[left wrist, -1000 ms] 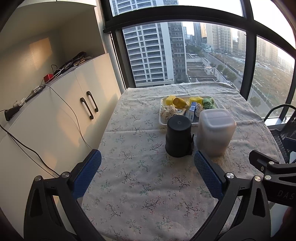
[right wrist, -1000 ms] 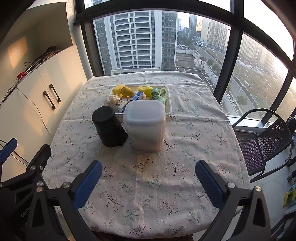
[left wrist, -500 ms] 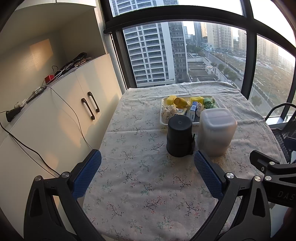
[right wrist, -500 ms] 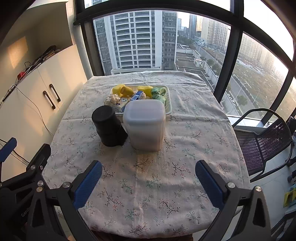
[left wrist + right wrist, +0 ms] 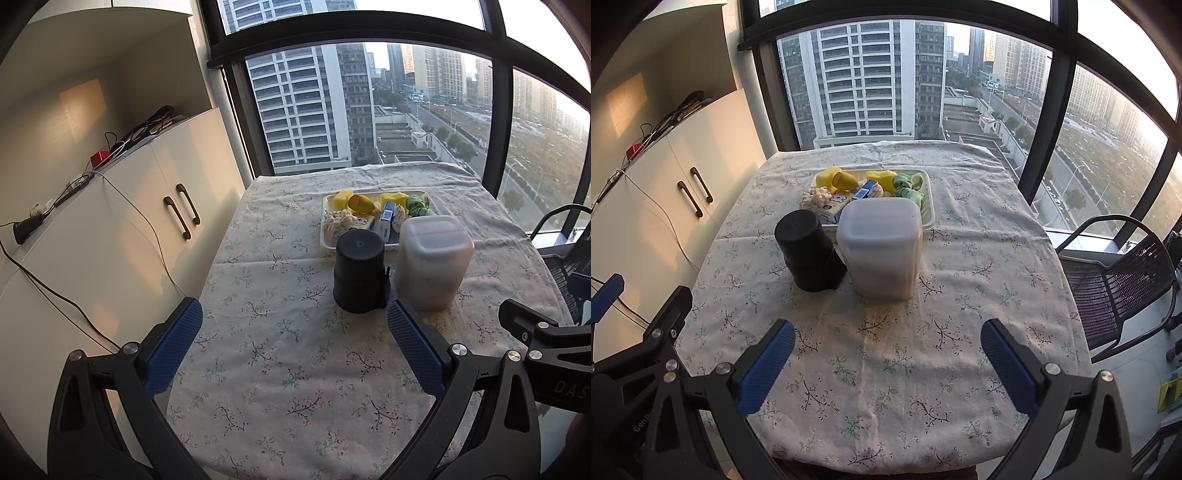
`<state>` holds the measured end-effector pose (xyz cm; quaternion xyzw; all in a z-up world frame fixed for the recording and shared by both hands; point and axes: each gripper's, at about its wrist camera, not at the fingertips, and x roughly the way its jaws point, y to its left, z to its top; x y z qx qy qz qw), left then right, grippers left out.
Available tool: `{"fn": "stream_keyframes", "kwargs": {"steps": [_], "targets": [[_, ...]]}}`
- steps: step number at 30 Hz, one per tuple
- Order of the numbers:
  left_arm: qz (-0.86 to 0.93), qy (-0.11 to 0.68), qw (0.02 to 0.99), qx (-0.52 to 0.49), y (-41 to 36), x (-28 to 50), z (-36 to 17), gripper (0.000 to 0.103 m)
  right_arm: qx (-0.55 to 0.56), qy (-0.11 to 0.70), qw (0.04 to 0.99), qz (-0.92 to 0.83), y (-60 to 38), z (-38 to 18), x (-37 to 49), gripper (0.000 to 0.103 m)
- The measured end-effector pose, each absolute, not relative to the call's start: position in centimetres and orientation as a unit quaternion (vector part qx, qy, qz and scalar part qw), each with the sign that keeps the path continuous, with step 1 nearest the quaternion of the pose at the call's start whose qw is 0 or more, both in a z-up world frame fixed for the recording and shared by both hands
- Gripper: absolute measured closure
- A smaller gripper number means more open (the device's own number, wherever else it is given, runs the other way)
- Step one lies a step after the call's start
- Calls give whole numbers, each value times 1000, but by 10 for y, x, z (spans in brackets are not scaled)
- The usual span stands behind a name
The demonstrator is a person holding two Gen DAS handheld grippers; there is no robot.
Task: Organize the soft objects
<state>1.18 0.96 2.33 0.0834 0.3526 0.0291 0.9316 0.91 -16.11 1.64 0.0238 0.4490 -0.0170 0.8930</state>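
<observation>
Mid-frame on the counter (image 5: 886, 350): tray (image 5: 929, 218) grouping soft items, black cup (image 5: 807, 254) and lidded tub (image 5: 881, 249) before it; left claw (image 5: 295, 347) and right claw (image 5: 886, 354) both wide, holding nothing.

A high-rise home is showing here: tall windows (image 5: 923, 85) are looking onto apartment towers (image 5: 857, 74), a floral cloth is covering the surface (image 5: 886, 350), white cupboards (image 5: 147, 229) are lining its left edge, and a mesh chair (image 5: 1115, 273) is standing at its right edge.
</observation>
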Motion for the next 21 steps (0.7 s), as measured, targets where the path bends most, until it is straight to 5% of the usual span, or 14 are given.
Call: {"fn": "stream_keyframes", "kwargs": {"steps": [21], "targets": [[30, 353, 931, 84, 12, 11, 25, 1, 22, 449, 893, -15, -160, 19, 9, 0]]}}
